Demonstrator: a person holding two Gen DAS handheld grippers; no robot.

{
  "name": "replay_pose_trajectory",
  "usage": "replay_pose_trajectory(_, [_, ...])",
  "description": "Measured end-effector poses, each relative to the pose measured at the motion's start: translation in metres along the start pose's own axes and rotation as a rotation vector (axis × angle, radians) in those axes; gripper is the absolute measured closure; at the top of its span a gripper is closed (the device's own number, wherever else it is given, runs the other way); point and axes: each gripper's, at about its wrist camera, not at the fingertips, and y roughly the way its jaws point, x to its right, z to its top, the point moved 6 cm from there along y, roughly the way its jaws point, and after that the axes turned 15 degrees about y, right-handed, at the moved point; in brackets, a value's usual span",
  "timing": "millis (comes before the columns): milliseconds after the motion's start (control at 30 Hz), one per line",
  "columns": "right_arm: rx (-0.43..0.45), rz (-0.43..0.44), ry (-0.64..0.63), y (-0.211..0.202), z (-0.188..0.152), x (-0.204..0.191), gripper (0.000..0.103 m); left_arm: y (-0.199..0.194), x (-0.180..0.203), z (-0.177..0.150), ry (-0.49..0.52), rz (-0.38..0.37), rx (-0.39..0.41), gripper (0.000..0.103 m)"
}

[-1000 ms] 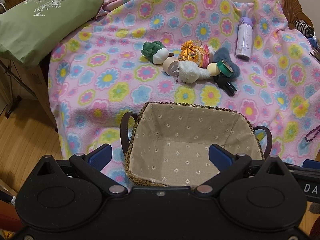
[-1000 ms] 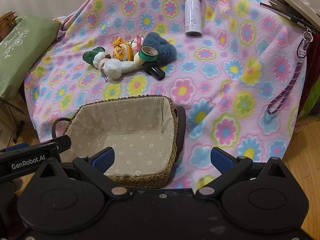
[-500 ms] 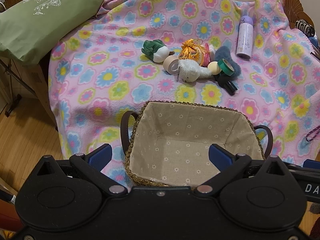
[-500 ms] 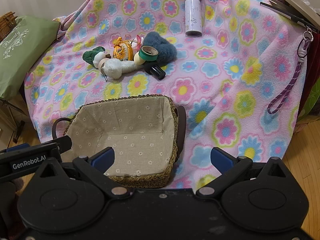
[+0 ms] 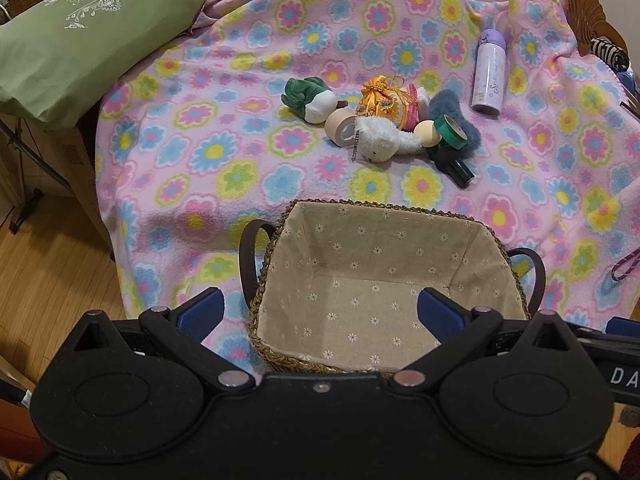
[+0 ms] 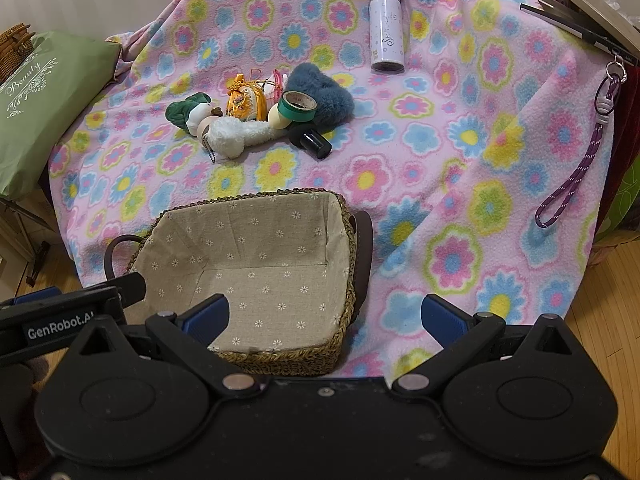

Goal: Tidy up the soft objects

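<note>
The soft things lie bunched at the middle of the pink fleece blanket with coloured flowers [image 5: 224,128]: a fluffy white plush animal with a bead chain [image 5: 386,144] on its side, a green and white plush toy [image 5: 310,98] to its left, an orange and gold satin pouch [image 5: 384,102] just behind it, and a shaggy blue-grey plush piece [image 5: 460,120] to its right. Mixed in among them are a beige roll of tape [image 5: 340,129] touching the white plush, a cream ball [image 5: 425,133], a green roll of tape [image 5: 450,132] leaning on the blue-grey piece, and a short black cylinder [image 5: 460,170] lying nearest the basket.

In front of the cluster, apart from it, sits a woven straw basket with a daisy-print cloth lining and dark loop handles [image 5: 264,264], nothing inside it. A lilac and white bottle [image 5: 489,76] lies on the blanket well to the right of the toys, and a green pillow printed "Beauty" [image 5: 72,36] rests off the blanket's left edge. In the right wrist view a purple braided lanyard [image 6: 576,176] hangs down the blanket's right side.

The left tool [image 5: 320,312] hovers above the near rim of the basket, fingers spread wide with nothing between them. The right tool [image 6: 326,316] hangs over the basket's right corner, likewise spread wide and holding nothing
</note>
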Motion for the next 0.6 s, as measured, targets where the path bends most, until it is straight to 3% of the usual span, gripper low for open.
replay_pose_trajectory(600, [-0.001, 0.000, 0.001, 0.0000, -0.0002, 0.0002, 0.000, 0.0000, 0.0015, -0.0007, -0.002, -0.003, -0.007, 0.003])
